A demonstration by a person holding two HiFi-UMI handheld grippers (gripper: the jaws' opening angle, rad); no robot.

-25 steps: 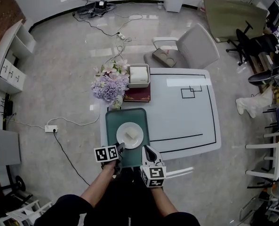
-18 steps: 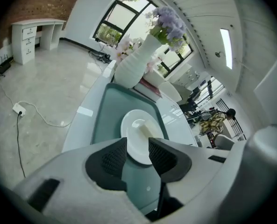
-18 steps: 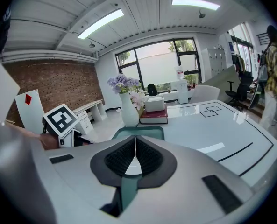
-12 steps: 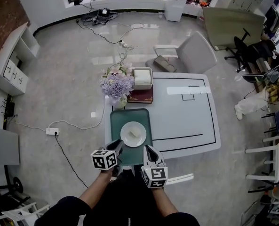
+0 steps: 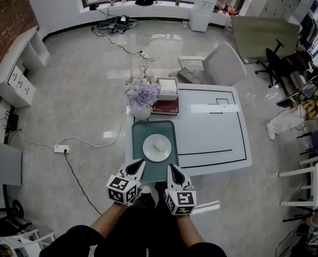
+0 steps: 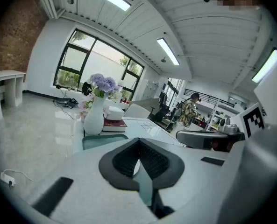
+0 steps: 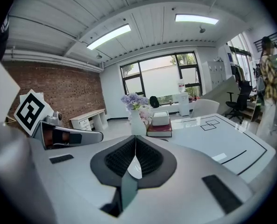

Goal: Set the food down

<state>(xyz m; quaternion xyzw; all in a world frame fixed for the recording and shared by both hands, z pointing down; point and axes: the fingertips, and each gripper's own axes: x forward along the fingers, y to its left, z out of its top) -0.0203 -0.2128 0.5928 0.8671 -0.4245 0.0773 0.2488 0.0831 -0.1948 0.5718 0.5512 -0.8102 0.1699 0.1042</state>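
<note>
A white plate (image 5: 157, 147) with a pale piece of food (image 5: 160, 142) rests on a green tray (image 5: 140, 143) at the near left of the white table (image 5: 212, 138). Both grippers hover just off the table's near edge, short of the tray. My left gripper (image 5: 138, 165) is shut with nothing between its jaws, and its closed tips (image 6: 139, 141) point at the tray (image 6: 98, 140). My right gripper (image 5: 173, 168) is also shut and empty, its tips (image 7: 135, 139) meeting in a line.
A vase of purple flowers (image 5: 141, 96) stands behind the tray, beside a dark red book (image 5: 165, 107) and a white box (image 5: 168, 87). A grey chair (image 5: 219, 64) sits beyond the table. A power strip (image 5: 60, 149) and cables lie on the floor at left.
Both grippers have drawn back from the tray's near edge toward the person. The tray, plate and food stay on the table.
</note>
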